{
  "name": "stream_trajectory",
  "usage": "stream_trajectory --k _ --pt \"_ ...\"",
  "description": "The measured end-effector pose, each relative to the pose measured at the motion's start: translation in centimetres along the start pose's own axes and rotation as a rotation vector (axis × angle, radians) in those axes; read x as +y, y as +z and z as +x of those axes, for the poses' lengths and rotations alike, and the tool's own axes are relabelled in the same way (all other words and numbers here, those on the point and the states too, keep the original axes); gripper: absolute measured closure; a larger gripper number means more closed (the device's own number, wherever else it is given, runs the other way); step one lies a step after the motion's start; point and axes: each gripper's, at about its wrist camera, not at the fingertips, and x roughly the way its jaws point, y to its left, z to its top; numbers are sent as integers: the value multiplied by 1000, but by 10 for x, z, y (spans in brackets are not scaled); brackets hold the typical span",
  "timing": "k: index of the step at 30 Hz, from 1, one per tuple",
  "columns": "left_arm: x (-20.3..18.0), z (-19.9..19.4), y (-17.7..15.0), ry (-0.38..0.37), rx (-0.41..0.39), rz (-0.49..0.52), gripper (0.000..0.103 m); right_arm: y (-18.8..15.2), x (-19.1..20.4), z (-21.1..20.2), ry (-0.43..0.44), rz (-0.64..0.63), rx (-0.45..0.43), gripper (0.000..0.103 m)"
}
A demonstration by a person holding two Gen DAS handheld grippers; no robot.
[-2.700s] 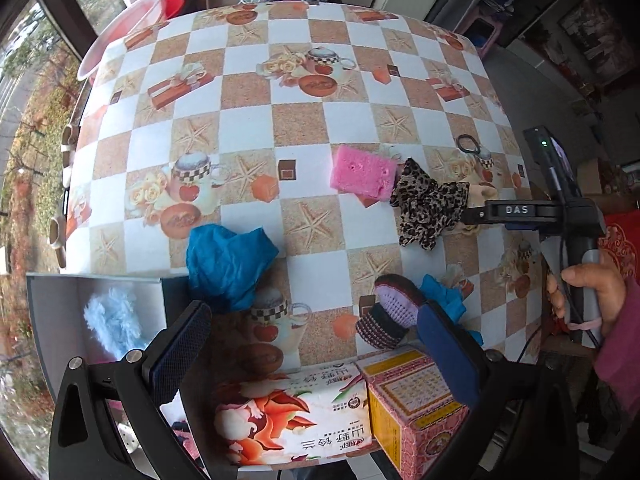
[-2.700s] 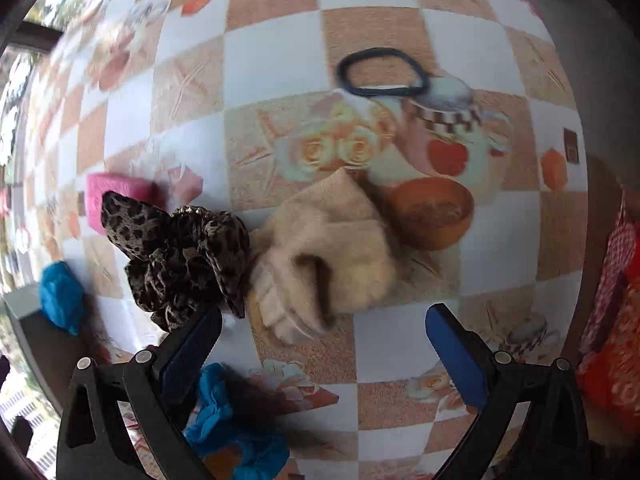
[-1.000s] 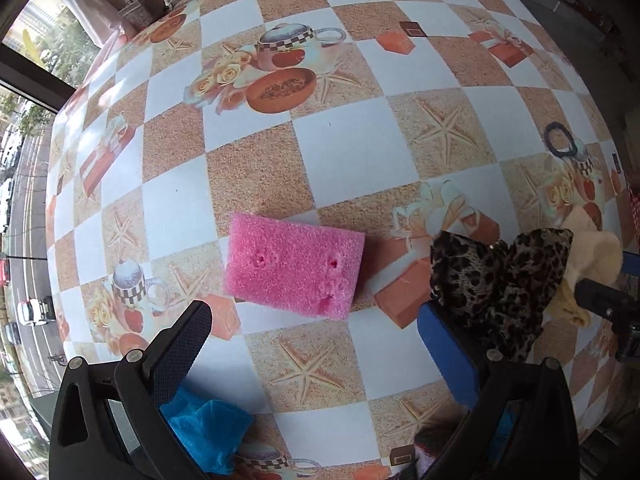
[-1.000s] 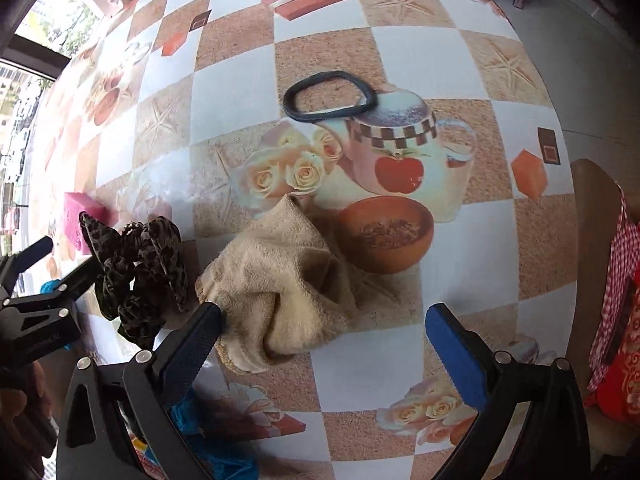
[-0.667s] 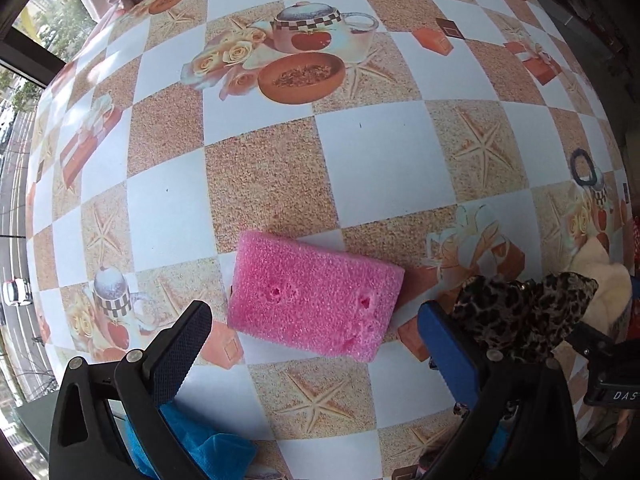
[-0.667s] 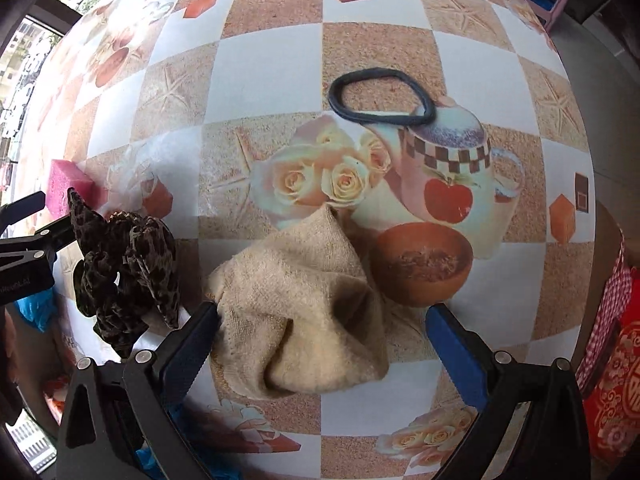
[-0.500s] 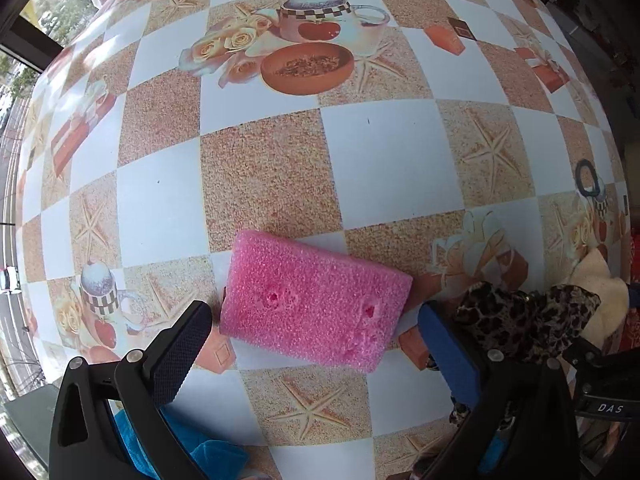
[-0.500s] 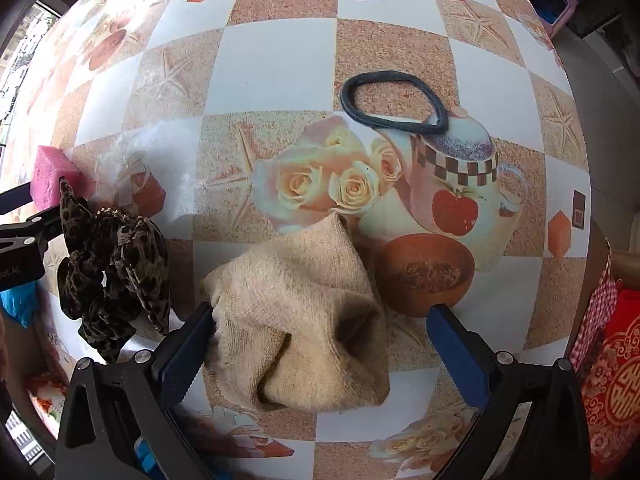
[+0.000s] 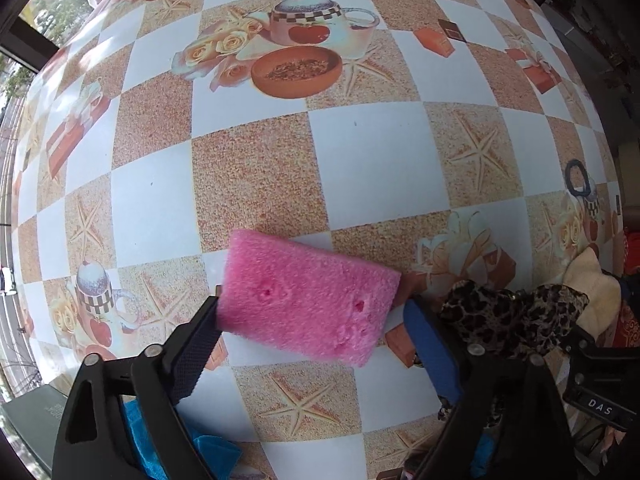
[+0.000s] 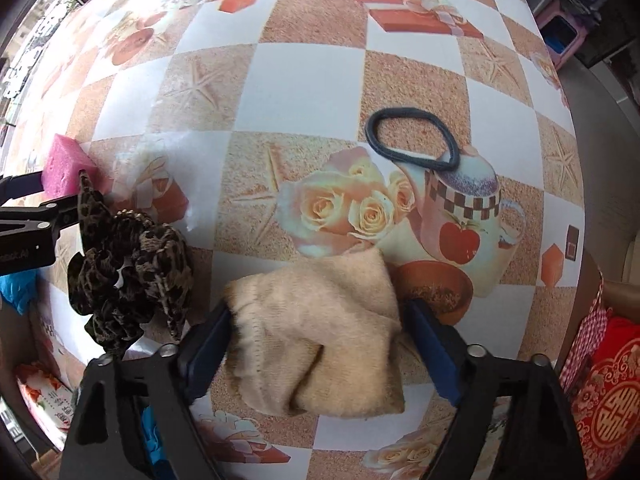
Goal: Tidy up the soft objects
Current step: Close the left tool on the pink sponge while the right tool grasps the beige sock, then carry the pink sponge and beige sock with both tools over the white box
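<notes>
A pink sponge lies on the checkered tablecloth between the jaws of my left gripper, which press its two short ends. It also shows in the right wrist view. A beige folded sock lies between the jaws of my right gripper, which touch both its sides. A leopard-print scrunchie sits left of the sock and shows in the left wrist view.
A black hair band lies beyond the sock. Blue cloth sits under the left gripper. A grey box edge is at the lower left. A red cushion is at the table's right edge.
Both grippers moved forward and closed in. The left jaws now press the pink sponge; the right jaws now touch the beige sock, having been wide apart before.
</notes>
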Motion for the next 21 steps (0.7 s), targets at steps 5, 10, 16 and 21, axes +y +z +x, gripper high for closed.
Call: stream_trajectory --k 5,10,16,21 --pt "-9 -12 -2 7 -13 20 30 5 -1 -10 31 3 -11 59" --pt "-7 -33 -13 16 -46 23 30 1 -10 -28 70 45 -33 59" --pt "-7 -62 -25 22 -95 28 30 -3 -15 -50 104 88 -54 59" --pt "-5 -90 -41 24 -128 22 30 -8 -11 -72 115 98 -78 59"
